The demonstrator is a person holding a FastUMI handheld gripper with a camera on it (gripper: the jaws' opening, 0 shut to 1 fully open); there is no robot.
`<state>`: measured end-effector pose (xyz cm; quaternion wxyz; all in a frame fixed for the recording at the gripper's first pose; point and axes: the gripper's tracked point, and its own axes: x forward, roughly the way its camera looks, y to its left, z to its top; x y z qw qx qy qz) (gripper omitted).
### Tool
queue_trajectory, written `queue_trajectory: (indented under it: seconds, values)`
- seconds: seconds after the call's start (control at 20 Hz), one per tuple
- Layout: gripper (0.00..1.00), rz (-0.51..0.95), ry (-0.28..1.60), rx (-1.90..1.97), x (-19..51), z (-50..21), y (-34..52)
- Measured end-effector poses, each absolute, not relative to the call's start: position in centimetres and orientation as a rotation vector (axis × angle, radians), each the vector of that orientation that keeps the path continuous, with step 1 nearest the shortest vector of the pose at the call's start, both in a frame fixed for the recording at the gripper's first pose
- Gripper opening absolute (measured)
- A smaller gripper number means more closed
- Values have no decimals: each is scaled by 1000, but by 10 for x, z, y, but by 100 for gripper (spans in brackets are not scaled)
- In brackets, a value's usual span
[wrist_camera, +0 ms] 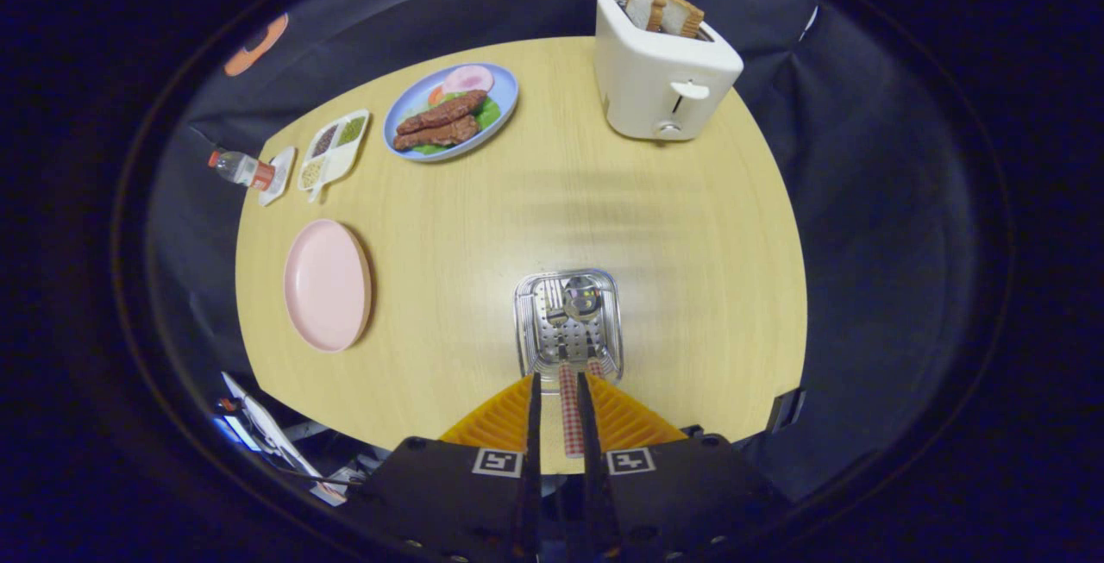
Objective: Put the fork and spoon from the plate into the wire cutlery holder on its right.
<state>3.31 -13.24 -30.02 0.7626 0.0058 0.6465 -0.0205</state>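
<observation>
Nearest of all, the claw is drawn in narrow on a red-and-white checked cutlery handle, one finger pressed to each side of it. That handle runs forward and down into the square, shiny wire cutlery holder just ahead of the fingers, where the round bowl of a silver metal spoon and the tines of a silver metal fork both rest against the mesh floor. A second checked handle leans on the holder's near rim, just beside the gripped one (which handle belongs to which head is hard to tell).

Such a utensil is likely light and stiff, with a slim handle that could twist or slip between flat fingers; the patterned sleeve probably gives better purchase than bare steel, so the mid-handle hold looks sensible. The holder itself seems light enough to shift if the piece is dragged.

To the left, well apart from the holder, the round pink plate lies bare on the pale wooden bench, so both pieces appear already delivered. Farther off sit a white divided condiment tray, a small bottle with a red cap, a blue oval plate of sausages and vegetables, and a white toaster holding two bread slices.
</observation>
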Motion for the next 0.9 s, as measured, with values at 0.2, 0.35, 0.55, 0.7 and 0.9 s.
queue_trajectory:
  seconds: [0.2, 0.35, 0.55, 0.7, 0.9]
  values:
    - [30, -26, 1344, 2, 23, -287, -116]
    - [42, 30, 1288, -10, 14, -275, -90]
    - [83, 71, 1197, -52, 7, -258, -59]
    - [93, 72, 1090, -85, 10, -243, -36]
    - [97, 81, 895, -76, 16, -204, 1]
